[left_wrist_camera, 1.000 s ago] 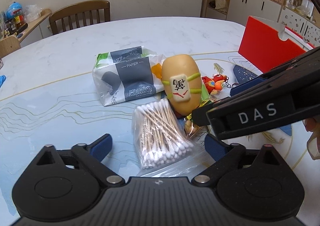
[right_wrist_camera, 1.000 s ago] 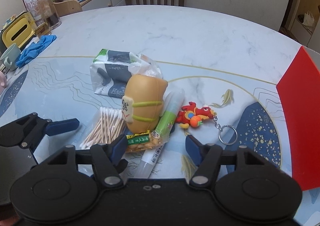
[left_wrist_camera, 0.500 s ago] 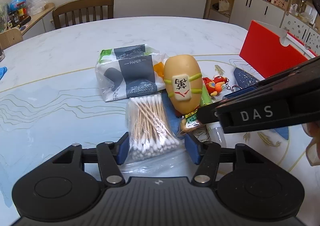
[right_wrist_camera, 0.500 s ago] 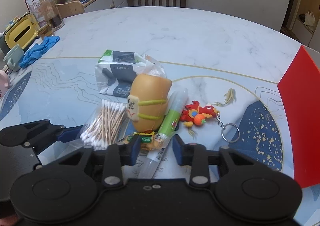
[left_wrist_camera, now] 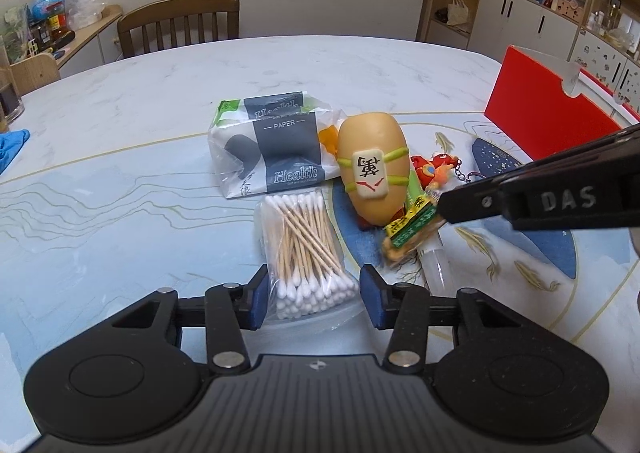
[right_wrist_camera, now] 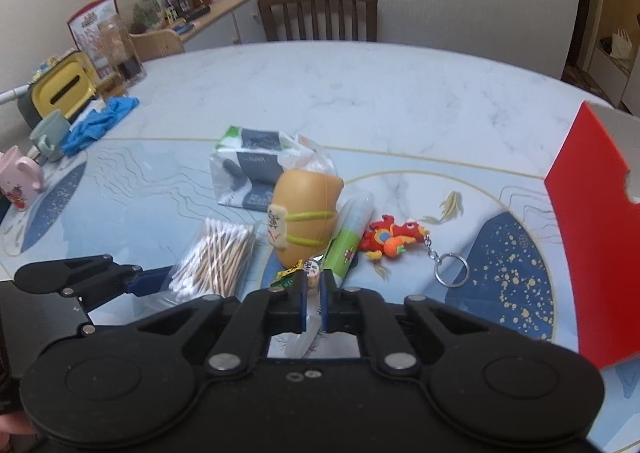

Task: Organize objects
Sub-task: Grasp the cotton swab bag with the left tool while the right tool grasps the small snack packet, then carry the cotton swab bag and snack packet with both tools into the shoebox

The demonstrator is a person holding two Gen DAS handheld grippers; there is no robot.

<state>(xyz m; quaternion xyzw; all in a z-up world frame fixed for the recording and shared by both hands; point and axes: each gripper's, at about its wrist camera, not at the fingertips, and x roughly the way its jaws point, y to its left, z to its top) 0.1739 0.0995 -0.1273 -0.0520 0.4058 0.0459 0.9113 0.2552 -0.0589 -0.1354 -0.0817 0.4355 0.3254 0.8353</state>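
Note:
A clear bag of cotton swabs [left_wrist_camera: 304,249] lies on the table, and my left gripper [left_wrist_camera: 314,285] is closing on it, its blue pads pressing the bag's sides. My right gripper [right_wrist_camera: 314,287] is shut on a green-and-yellow snack packet [left_wrist_camera: 408,229], which hangs tilted from its tip [left_wrist_camera: 442,209] just above the table. Behind it lie a yellow squishy toy with a mahjong tile [left_wrist_camera: 372,169], a green-labelled tube [right_wrist_camera: 348,241], a red dragon keychain [right_wrist_camera: 392,239] and a tissue pack [left_wrist_camera: 272,153].
An open red box [left_wrist_camera: 548,121] stands at the right. At the table's left edge are a blue cloth [right_wrist_camera: 100,125], a green mug [right_wrist_camera: 50,135] and a pink mug [right_wrist_camera: 18,181]. A wooden chair [right_wrist_camera: 320,13] stands behind the table.
Both grippers went from wide open to shut: the left around the cotton swab bag, the right on the snack packet. The right has risen slightly, tipping the packet off the table.

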